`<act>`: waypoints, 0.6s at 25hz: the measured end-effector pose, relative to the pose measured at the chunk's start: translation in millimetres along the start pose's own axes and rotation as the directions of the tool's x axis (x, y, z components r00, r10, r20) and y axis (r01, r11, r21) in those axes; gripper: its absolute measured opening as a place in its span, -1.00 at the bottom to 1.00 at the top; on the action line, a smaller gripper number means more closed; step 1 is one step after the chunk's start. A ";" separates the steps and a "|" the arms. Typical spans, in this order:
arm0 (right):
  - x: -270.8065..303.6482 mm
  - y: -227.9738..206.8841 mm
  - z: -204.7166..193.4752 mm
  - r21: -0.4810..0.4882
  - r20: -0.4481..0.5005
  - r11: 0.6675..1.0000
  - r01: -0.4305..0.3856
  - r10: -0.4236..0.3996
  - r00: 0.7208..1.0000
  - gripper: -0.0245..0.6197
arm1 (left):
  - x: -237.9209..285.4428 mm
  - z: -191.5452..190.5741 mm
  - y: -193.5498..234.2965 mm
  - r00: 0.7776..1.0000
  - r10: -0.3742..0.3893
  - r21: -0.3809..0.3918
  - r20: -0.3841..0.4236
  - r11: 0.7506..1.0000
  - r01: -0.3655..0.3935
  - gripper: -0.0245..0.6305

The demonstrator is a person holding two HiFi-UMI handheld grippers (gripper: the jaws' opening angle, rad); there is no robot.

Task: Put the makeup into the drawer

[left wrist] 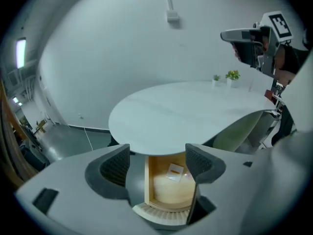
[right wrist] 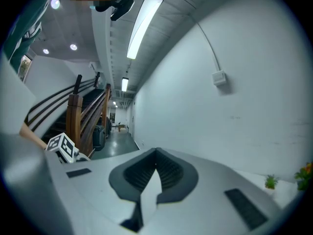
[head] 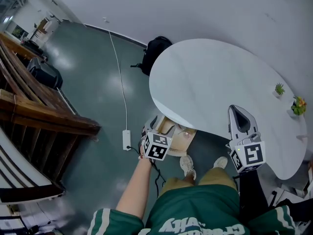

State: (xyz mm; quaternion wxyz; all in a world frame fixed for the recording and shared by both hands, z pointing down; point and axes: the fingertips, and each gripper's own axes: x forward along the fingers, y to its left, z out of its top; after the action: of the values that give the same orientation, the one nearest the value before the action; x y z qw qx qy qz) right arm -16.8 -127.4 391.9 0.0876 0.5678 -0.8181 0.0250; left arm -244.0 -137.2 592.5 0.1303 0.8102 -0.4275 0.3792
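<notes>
A wooden drawer (head: 182, 137) stands pulled out under the near edge of the white rounded table (head: 215, 82). In the left gripper view the drawer (left wrist: 168, 192) lies straight ahead, and a small white item with an orange mark (left wrist: 175, 171) rests on its floor. My left gripper (left wrist: 159, 163) is open, its fingers on either side of the drawer mouth and holding nothing. In the head view the left gripper (head: 157, 129) hovers just in front of the drawer. My right gripper (head: 239, 114) is raised over the table's near edge. Its jaws (right wrist: 156, 168) are shut on nothing and tilted up towards the wall.
A black backpack (head: 155, 50) sits on the floor beyond the table. A power strip (head: 126, 140) with a long white cable lies left of the drawer. Two small potted plants (head: 279, 89) stand at the table's right end. A wooden stair rail (head: 44, 111) fills the left.
</notes>
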 end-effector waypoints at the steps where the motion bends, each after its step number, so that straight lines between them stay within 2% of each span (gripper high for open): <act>1: 1.1 1.5 4.6 -0.003 0.010 1.000 -0.004 0.004 1.000 -0.91 | -10.6 10.3 4.8 0.999 0.019 -0.009 0.031 1.000 -0.019 0.15; 4: 2.9 7.3 15.8 -0.010 0.035 1.000 -0.018 0.019 0.999 -0.91 | -45.5 43.3 17.5 0.989 0.074 -0.028 0.131 0.997 -0.071 0.15; 7: 2.7 12.6 24.4 -0.018 0.050 0.999 -0.030 0.031 0.998 -0.91 | -79.2 73.1 23.5 0.969 0.111 -0.043 0.221 0.994 -0.104 0.15; 11: 3.0 20.8 37.8 -0.036 0.072 0.998 -0.049 0.051 0.996 -0.91 | -119.9 109.7 23.8 0.930 0.126 -0.093 0.344 0.991 -0.100 0.15; 15: 0.6 29.7 50.8 -0.056 0.087 0.996 -0.063 0.068 0.994 -0.91 | -151.9 137.4 21.7 0.894 0.140 -0.088 0.426 0.990 -0.113 0.15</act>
State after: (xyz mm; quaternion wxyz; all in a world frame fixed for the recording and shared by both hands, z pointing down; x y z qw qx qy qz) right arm -50.5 -124.6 343.8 0.0654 0.5387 -0.8398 -0.0189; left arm -244.7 -133.5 386.6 0.0321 0.8402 -0.5087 0.1851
